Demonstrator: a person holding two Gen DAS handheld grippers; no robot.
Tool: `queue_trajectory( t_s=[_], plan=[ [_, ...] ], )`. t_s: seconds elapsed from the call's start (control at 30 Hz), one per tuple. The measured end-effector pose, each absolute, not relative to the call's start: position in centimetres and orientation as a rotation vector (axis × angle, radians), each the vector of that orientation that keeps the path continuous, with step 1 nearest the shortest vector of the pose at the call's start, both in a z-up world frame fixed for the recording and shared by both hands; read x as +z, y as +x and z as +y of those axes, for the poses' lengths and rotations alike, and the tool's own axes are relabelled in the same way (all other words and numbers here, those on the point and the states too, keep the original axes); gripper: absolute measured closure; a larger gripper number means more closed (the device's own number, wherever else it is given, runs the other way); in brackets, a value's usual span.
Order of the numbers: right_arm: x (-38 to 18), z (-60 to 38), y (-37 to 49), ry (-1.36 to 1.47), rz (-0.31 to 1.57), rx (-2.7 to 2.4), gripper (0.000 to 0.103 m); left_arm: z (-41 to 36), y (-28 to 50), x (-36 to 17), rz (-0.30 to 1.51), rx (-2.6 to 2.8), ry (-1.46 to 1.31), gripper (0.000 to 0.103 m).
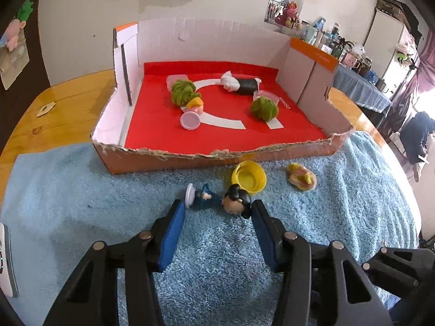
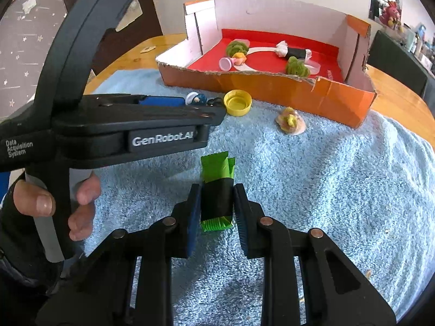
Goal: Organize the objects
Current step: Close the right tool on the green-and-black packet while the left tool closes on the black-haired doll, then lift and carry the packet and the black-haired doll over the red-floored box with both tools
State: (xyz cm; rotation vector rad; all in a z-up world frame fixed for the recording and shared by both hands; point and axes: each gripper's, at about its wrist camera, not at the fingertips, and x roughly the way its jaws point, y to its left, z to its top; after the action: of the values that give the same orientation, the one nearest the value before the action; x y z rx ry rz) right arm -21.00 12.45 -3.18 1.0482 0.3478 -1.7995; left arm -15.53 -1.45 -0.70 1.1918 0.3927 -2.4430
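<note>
A small doll figure (image 1: 220, 199) with black hair and blue clothes lies on the blue towel (image 1: 81, 190), just past the tips of my open left gripper (image 1: 217, 206); its head touches the right finger. My right gripper (image 2: 217, 190) is shut on a green roll with a black band (image 2: 217, 193), held just over the towel. A yellow cap (image 1: 248, 176) and a pink-yellow toy (image 1: 301, 179) lie on the towel in front of the cardboard box (image 1: 168, 157). In the right wrist view the left gripper (image 2: 201, 103) reaches the doll (image 2: 198, 98).
The box's red floor (image 1: 152, 127) holds two green pompoms (image 1: 182, 90) (image 1: 264, 108), a small figure on a pink base (image 1: 193, 114) and a black-and-white roll (image 1: 240, 83). The box has tall back and side walls and a low torn front. The wooden table (image 1: 68, 108) surrounds the towel.
</note>
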Motion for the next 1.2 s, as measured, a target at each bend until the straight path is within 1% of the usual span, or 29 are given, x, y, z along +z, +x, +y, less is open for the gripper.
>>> queue_trajectory(
  t_s=[0.2,0.33,0.57,1.2],
  plan=[
    [-2.8,12.7,-21.2,1.045,0.337,-1.811,0.08,-1.4,-15.6,-0.8,0.396,-2.431,1.193,0.05],
    [-3.1,12.7,-21.3,1.053,0.346,-1.816,0.08,-1.2,-15.9,-1.1,0.366,-2.418,1.208,0.05],
    [-3.4,12.7,-21.3,1.055,0.357,-1.823,0.08,-1.5,-16.7,-1.3,0.367,-2.398,1.212,0.048],
    [-3.1,13.1,-22.0,1.058,0.309,-1.84,0.08,-1.8,-14.4,-0.5,0.438,-2.419,1.162,0.048]
  ],
)
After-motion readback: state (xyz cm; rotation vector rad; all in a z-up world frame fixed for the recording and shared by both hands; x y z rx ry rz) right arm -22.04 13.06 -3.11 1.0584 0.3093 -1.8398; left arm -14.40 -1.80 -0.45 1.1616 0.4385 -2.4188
